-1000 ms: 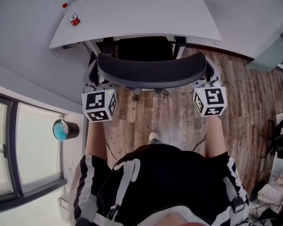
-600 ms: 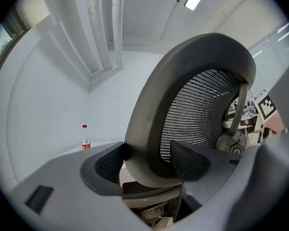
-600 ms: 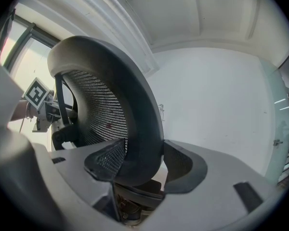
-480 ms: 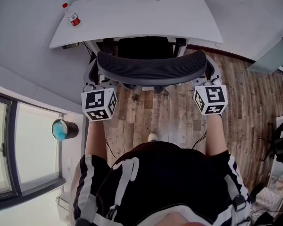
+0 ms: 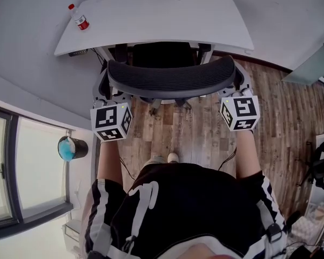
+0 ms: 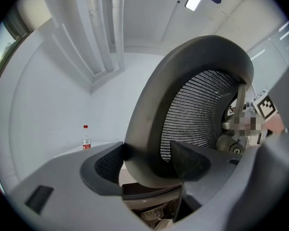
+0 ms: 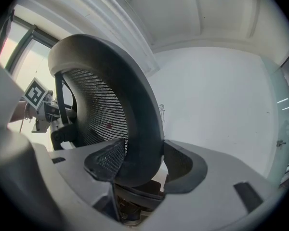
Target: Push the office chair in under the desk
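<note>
chair (image 5: 170, 77) slid further under desk (image 5: 151, 20), left gripper (image 6: 144, 162) and right gripper (image 7: 144, 162) jaws pinching it

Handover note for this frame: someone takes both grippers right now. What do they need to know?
Left gripper: shut on the left edge of the backrest.
Right gripper: shut on the backrest's right edge.
Things: the seat is partly under the desk; the backrest stands just short of the desk's front edge. A bottle stands on the desk's left end.
Left to do: probably a short push forward, then open both.
</note>
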